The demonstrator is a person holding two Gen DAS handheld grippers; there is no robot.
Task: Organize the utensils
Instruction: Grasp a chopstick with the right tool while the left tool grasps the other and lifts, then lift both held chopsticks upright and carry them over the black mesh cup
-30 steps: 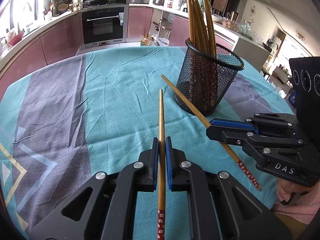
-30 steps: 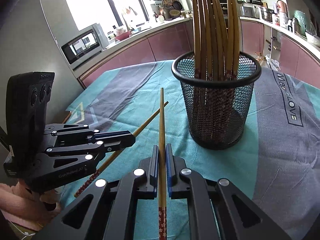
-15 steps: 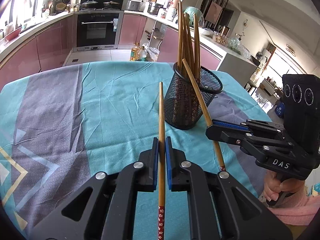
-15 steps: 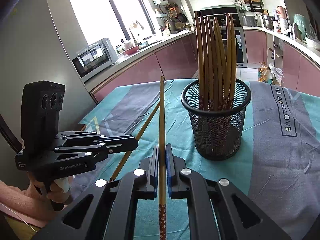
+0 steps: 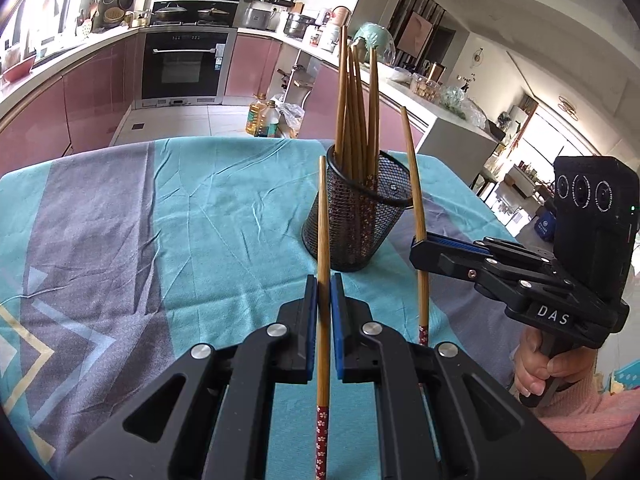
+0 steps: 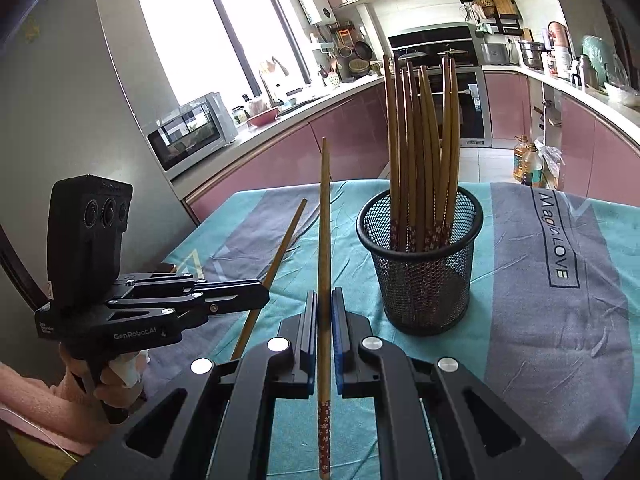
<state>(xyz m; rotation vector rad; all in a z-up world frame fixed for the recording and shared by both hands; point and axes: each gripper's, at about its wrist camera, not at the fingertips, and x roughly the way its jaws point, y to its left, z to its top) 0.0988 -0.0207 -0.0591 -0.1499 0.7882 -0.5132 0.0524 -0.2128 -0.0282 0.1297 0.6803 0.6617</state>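
Observation:
A black mesh cup (image 5: 356, 224) (image 6: 420, 276) stands on the table and holds several wooden chopsticks (image 5: 356, 120) (image 6: 420, 152), tips up. My left gripper (image 5: 324, 284) (image 6: 264, 294) is shut on one chopstick (image 5: 323, 240) (image 6: 280, 256), held above the cloth, left of the cup. My right gripper (image 6: 325, 300) (image 5: 418, 246) is shut on another chopstick (image 6: 325, 240) (image 5: 414, 184), tilted steeply up, close beside the cup's near side.
The table carries a teal and grey cloth (image 5: 140, 220) (image 6: 560, 320). Kitchen counters with pink cabinets (image 5: 80, 92) and an oven (image 5: 180, 64) lie beyond the far edge. A microwave (image 6: 192, 132) stands on the counter.
Both grippers have lifted their chopsticks off the cloth and risen. The right gripper's chopstick has swung from lying flat to nearly upright beside the cup.

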